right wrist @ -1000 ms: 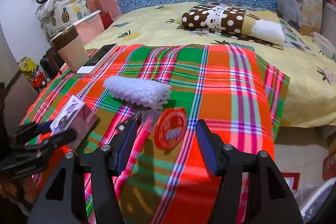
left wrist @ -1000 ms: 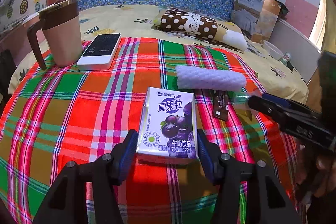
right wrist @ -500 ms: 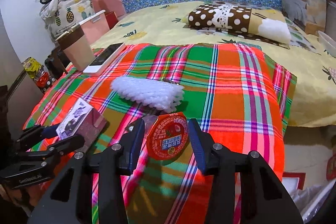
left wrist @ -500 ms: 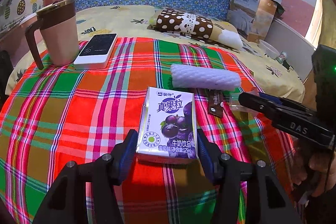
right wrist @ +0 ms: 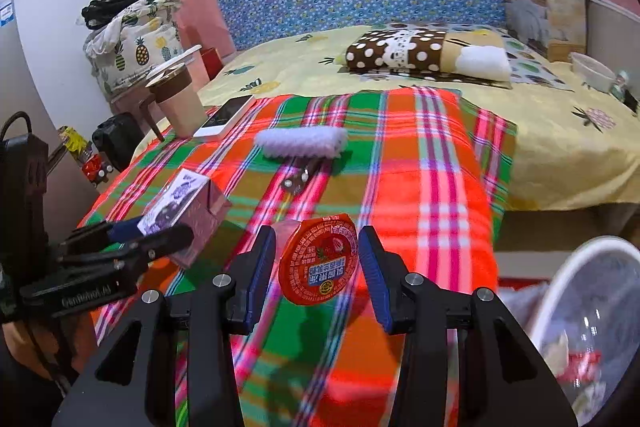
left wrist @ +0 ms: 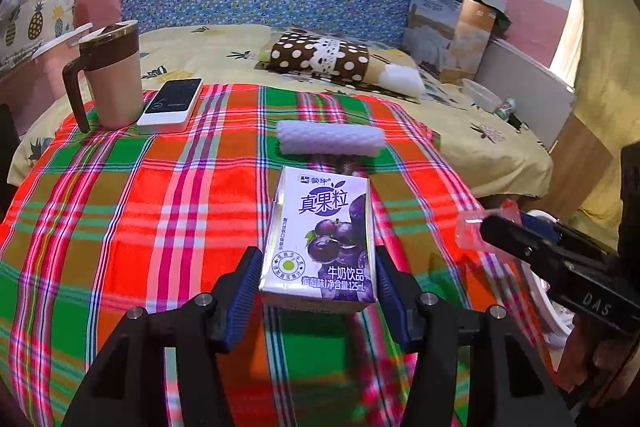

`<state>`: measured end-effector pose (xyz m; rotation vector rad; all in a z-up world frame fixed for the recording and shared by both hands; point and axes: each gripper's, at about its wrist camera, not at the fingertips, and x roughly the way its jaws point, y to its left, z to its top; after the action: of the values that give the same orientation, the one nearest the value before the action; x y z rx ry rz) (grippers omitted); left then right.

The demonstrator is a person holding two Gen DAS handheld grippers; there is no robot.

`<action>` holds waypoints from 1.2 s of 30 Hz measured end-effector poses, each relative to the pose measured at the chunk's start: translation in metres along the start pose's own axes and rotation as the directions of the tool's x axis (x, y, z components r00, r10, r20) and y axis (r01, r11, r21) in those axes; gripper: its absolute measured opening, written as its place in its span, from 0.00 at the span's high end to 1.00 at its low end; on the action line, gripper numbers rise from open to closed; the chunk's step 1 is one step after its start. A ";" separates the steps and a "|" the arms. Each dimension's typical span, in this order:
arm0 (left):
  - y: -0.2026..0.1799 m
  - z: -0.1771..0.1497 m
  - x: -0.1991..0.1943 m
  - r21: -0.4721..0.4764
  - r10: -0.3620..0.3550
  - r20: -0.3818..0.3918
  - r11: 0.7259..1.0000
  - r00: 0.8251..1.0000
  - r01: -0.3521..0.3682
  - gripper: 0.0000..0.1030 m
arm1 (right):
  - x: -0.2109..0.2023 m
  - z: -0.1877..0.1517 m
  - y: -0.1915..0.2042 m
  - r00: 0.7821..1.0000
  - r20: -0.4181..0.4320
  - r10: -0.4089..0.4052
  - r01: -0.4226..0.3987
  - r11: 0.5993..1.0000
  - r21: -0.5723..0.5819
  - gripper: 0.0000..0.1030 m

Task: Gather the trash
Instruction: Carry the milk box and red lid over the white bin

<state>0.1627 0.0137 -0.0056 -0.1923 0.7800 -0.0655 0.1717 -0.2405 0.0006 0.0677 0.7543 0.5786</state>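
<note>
we have two pieces of trash in hand. our left claw (left wrist: 318, 291) grips the purple milk carton (left wrist: 322, 239) by its two long side faces, low down near its base, and the carton is held above the plaid cloth (left wrist: 120, 211). it looks a small, light paperboard box; if it is empty, its walls will likely dent under a hard squeeze, so the side faces near the folded bottom seem the stiffest place to press. our right claw (right wrist: 318, 267) has just been closing and now holds the jelly cup (right wrist: 318, 261) between its pads, foil lid facing the camera, clear of the cloth. the cup seems thin plastic, light and smooth, so we judge it could slip or twist out; the rim under the lid is the firmest ring to hold. a white-rimmed bin (right wrist: 592, 311) with a clear liner shows at the lower right of the right wrist view, and looks the likely place for both. still lying on the cloth are a white foam net sleeve (left wrist: 330, 138), soft and springy, and a small brown sachet (right wrist: 298, 179), flat and hard to pinch.
</note>
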 end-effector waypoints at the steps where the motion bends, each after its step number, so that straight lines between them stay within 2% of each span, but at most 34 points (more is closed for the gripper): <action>1: -0.002 -0.003 -0.005 0.004 -0.004 0.002 1.000 1.000 0.004 0.46 | -0.004 -0.003 -0.001 1.000 0.004 -0.005 0.005 1.000 0.010 0.56; 16: -0.046 -0.044 -0.049 0.074 -0.072 -0.007 0.995 0.997 0.072 0.46 | -0.052 -0.041 -0.007 0.997 0.042 -0.060 0.055 0.993 0.107 0.56; 27: -0.076 -0.045 -0.051 0.120 -0.111 -0.012 0.986 0.994 0.112 0.46 | -0.067 -0.053 -0.020 0.994 0.067 -0.084 0.074 0.987 0.140 0.56; 36: -0.113 -0.039 -0.040 0.180 -0.159 -0.021 0.970 0.987 0.161 0.46 | -0.081 -0.061 -0.043 0.987 0.086 -0.138 0.119 0.974 0.191 0.56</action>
<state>0.1079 -0.0980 0.0176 -0.0813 0.7588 -0.2892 0.1043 -0.3278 -0.0041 0.2169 0.7085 0.3775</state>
